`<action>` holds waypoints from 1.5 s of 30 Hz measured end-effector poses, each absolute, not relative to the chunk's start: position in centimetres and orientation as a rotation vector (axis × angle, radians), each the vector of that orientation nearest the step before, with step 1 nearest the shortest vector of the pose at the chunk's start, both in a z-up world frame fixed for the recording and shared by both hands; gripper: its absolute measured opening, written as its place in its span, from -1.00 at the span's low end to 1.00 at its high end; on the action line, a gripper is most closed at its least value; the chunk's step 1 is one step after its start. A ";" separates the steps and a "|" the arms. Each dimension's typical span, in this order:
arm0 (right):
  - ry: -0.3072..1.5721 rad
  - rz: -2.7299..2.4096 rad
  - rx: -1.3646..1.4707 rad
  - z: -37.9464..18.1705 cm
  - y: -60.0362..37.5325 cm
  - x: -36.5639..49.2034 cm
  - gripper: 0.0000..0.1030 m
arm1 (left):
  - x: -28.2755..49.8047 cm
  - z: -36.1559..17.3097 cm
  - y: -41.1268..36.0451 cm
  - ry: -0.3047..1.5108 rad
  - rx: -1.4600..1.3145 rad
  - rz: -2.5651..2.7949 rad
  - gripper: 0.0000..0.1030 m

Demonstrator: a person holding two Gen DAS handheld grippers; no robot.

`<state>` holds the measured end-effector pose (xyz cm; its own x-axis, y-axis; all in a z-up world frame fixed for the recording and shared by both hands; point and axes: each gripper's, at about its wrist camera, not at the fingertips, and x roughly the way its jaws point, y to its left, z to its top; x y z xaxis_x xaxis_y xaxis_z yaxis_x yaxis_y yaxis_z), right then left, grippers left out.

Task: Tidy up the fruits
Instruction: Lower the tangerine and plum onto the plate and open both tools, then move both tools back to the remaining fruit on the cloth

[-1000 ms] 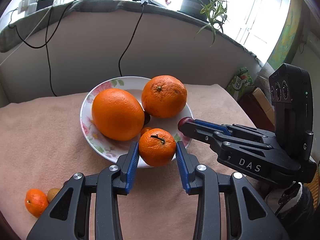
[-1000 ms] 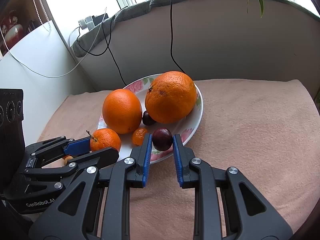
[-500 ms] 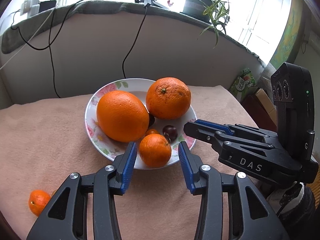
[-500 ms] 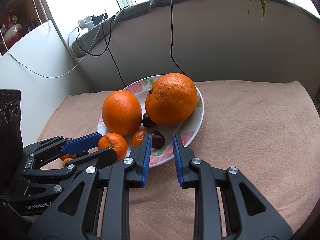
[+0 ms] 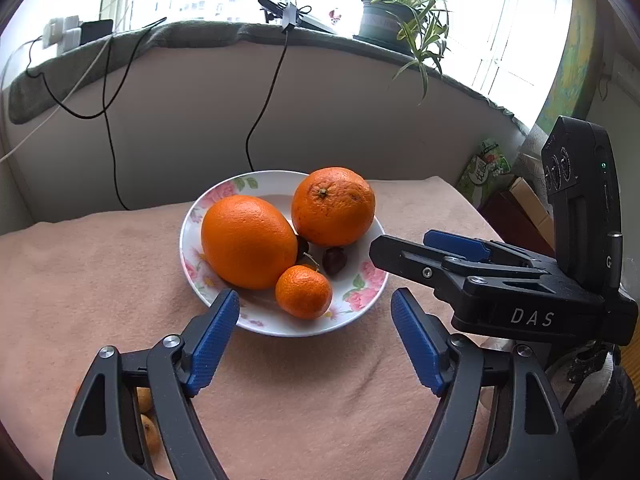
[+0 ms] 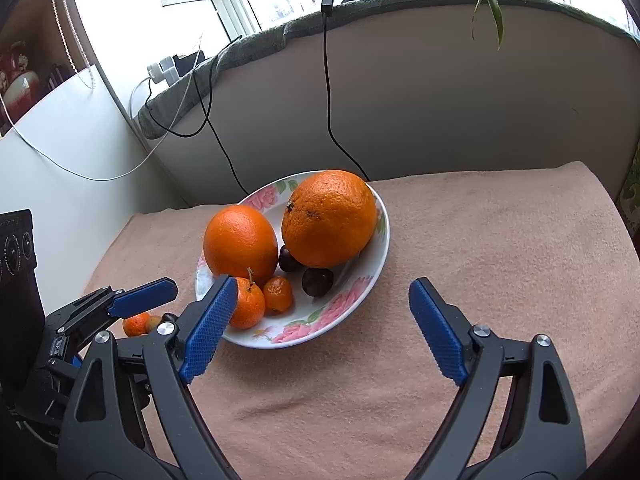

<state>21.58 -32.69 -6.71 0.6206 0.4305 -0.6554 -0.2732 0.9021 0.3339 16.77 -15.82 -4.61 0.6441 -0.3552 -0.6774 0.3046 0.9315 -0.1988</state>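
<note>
Fruit piled on a round, glossy floral plate (image 5: 192,240) at frame centre, resting on fuzzy peach cloth (image 5: 80,280).

Left view: left gripper (image 5: 315,334), ribbed blue pads, jaws opening, nothing between; dimpled mandarin (image 5: 303,291) lies on the plate.
Right view: right gripper (image 6: 322,326) opening, empty; smooth dark cherry (image 6: 317,281) centre.

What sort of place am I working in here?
Most likely a lived-in home, by a window: a potted plant sits on the cloth-covered sill, charger cables hang down the wall, and a floral plate of fruit rests on a blanket-covered table.
</note>
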 end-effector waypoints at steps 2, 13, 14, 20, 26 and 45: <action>0.807 0.402 0.203 -6.6 -32.6 21.5 0.75 | 16.8 -4.6 -15.9 0.786 -0.068 -0.375 0.55; 0.799 0.404 0.185 -5.9 -32.1 20.4 0.76 | 16.0 -4.1 -15.4 0.775 -0.065 -0.359 0.55; 0.798 0.403 0.184 -5.8 -32.1 20.3 0.75 | 15.9 -4.1 -15.3 0.774 -0.066 -0.359 0.55; 0.791 0.402 0.184 -5.3 -31.8 19.4 0.76 | 15.1 -3.8 -14.8 0.769 -0.066 -0.358 0.55; 0.782 0.402 0.181 -4.8 -31.4 18.6 0.76 | 14.2 -3.4 -14.2 0.757 -0.075 -0.353 0.55; 0.730 0.437 0.103 -3.9 -27.2 15.8 0.76 | 11.6 -2.8 -9.7 0.725 -0.124 -0.290 0.55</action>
